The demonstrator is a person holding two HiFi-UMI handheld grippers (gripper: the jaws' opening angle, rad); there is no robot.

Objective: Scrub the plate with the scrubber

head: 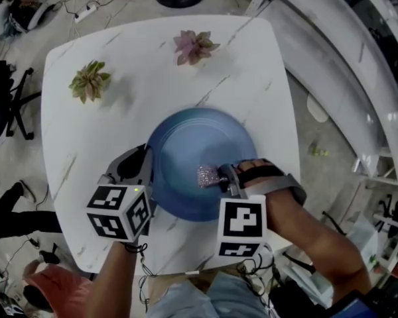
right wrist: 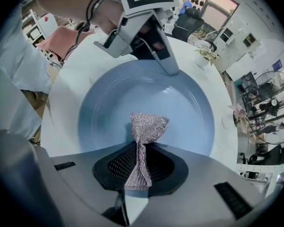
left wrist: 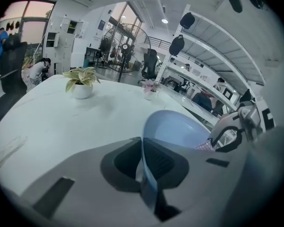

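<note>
Where the white marble-patterned table (head: 86,124) carries it near our edge, we see the blue plate (head: 192,138), its left rim clenched in the left gripper (left wrist: 145,171). The right gripper (right wrist: 136,173) is clamped on the pink mesh scrubber (right wrist: 146,124), whose free end sits over the plate's well. We judge two risks: hard strokes could slide the rim out of the left gripper, or drag the thinly pinched scrubber loose.
</note>
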